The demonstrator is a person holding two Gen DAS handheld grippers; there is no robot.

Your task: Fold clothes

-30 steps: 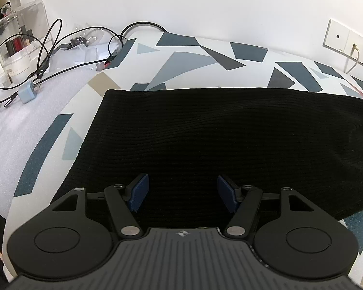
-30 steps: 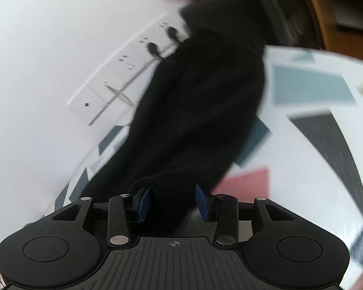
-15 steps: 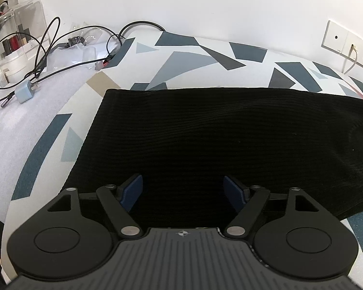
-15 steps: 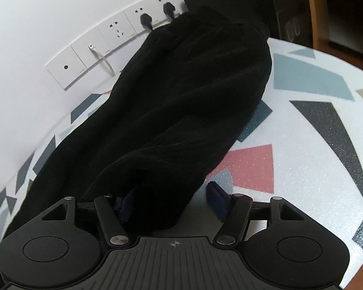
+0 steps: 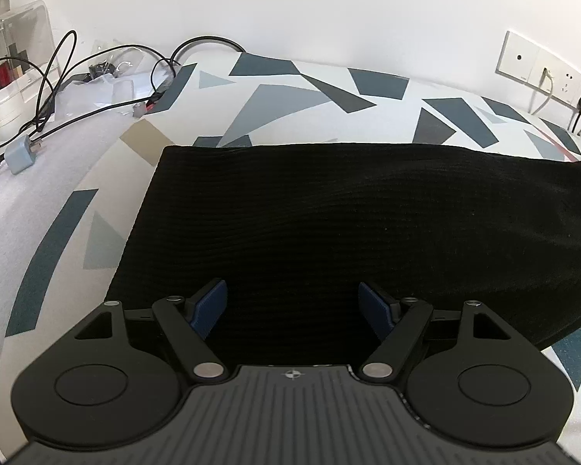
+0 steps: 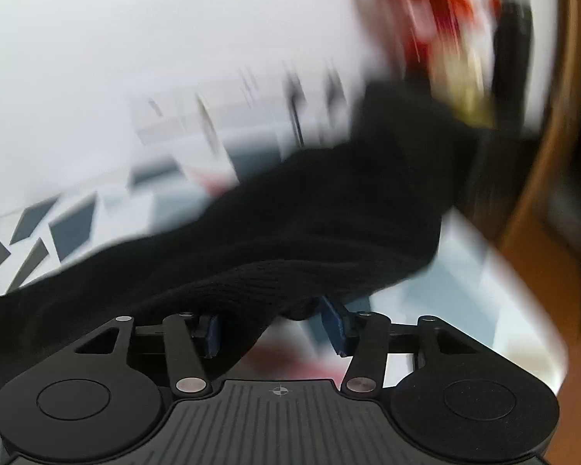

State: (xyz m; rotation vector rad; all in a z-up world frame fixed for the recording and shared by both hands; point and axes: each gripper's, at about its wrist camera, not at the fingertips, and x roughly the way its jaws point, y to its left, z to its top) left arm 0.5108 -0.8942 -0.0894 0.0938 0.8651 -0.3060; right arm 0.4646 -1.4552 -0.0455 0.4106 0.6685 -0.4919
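A black ribbed knit garment (image 5: 348, 224) lies flat on the table (image 5: 282, 104), which has a geometric-pattern cover. My left gripper (image 5: 292, 308) hovers over the garment's near edge, open, blue pads (image 5: 209, 308) wide apart with only cloth below. The right wrist view is motion-blurred. There the garment's other end (image 6: 290, 240) bunches up over my right gripper (image 6: 275, 329). A fold of cloth sits between its spread jaws and covers part of the left pad (image 6: 209, 333).
Black cables and a pale blue charger (image 5: 19, 155) lie at the table's left, beside a clear plastic box (image 5: 11, 66). Wall sockets (image 5: 542, 73) with plugs sit at the back right. Brown wooden furniture (image 6: 542, 174) stands beyond the table's right end.
My left gripper's jaws have spread a little wider over the garment edge. My right gripper's jaws opened from their narrow gap, and it is swinging fast, so its view has blurred.
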